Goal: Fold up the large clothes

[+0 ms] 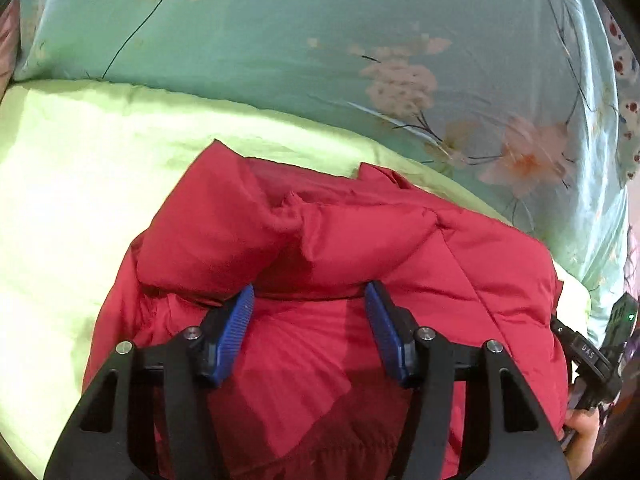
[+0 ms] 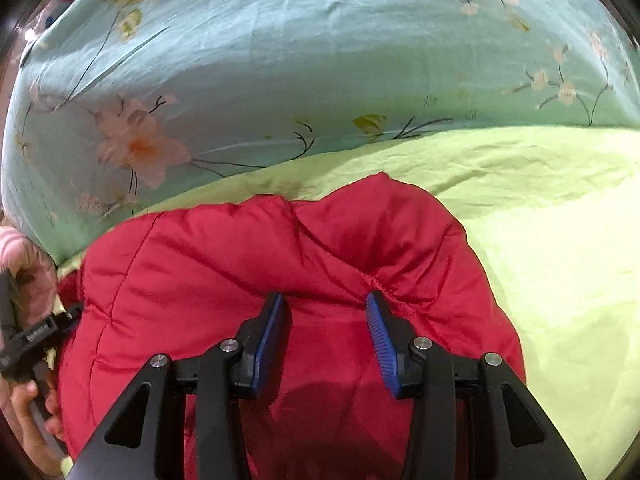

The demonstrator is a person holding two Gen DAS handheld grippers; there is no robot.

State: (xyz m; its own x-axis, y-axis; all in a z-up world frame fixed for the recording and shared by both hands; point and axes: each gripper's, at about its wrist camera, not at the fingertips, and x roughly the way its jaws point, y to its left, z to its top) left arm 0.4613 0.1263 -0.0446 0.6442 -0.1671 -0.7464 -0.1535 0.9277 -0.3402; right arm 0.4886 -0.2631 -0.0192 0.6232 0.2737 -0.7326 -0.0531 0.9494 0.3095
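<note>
A red padded jacket (image 1: 340,240) lies bunched and partly folded on a light green sheet (image 1: 80,184). My left gripper (image 1: 310,292) is open, its blue pads either side of a fold of the jacket, right above it. In the right wrist view the same jacket (image 2: 240,256) fills the lower middle. My right gripper (image 2: 326,300) is open over the jacket's quilted top, its tips touching or just above the fabric. Each gripper shows at the edge of the other's view: the right one (image 1: 592,352), the left one (image 2: 36,340).
A teal quilt with a flower print (image 1: 320,40) lies heaped along the far side of the bed, also in the right wrist view (image 2: 280,60). The green sheet (image 2: 560,240) spreads out to the right of the jacket there.
</note>
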